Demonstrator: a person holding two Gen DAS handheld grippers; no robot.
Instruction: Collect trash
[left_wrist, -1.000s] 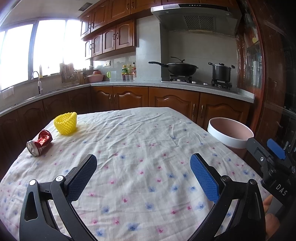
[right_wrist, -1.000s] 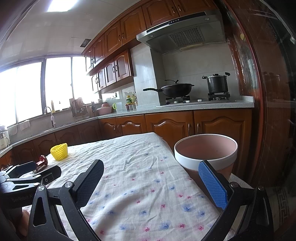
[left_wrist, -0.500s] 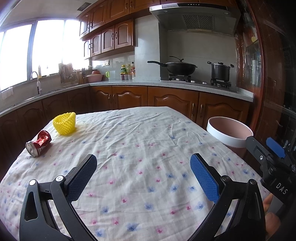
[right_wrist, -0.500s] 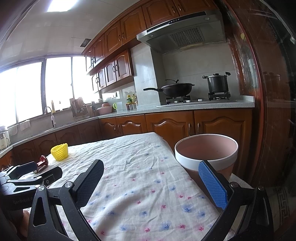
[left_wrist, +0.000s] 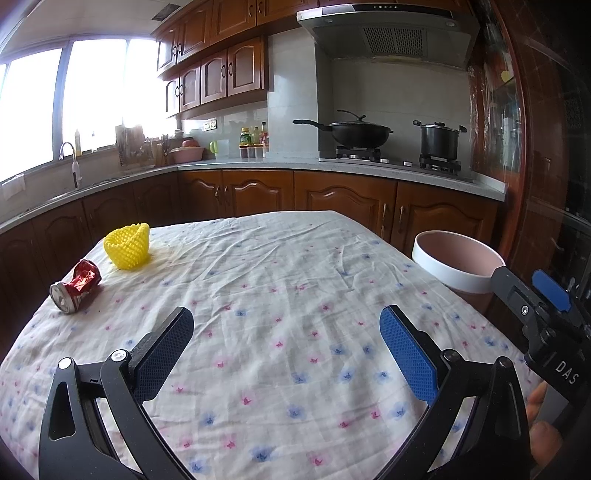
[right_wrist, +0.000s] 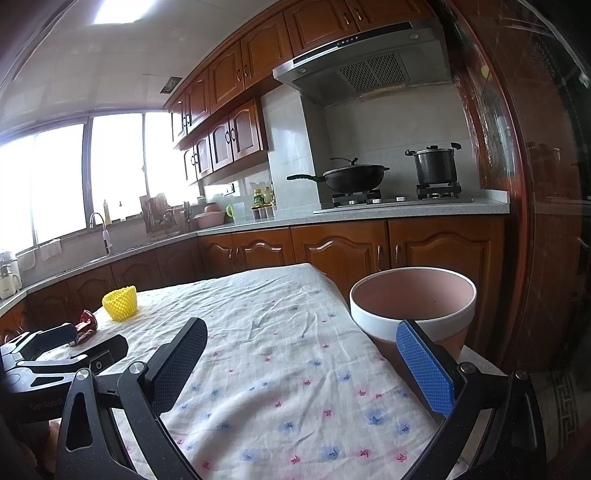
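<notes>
On my bench (left_wrist: 280, 295), the can (left_wrist: 75, 287) lies far left, the foam net (left_wrist: 128, 246) just behind it. The bin (left_wrist: 458, 264) stands beside the bench's right edge. Stove (left_wrist: 391, 157) and counter run along the far wall.

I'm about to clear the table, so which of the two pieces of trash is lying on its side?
The crushed red can: it lies flat on the tablecloth with its silver end facing the camera. The yellow foam net beside it stands upright, opening upward.
</notes>
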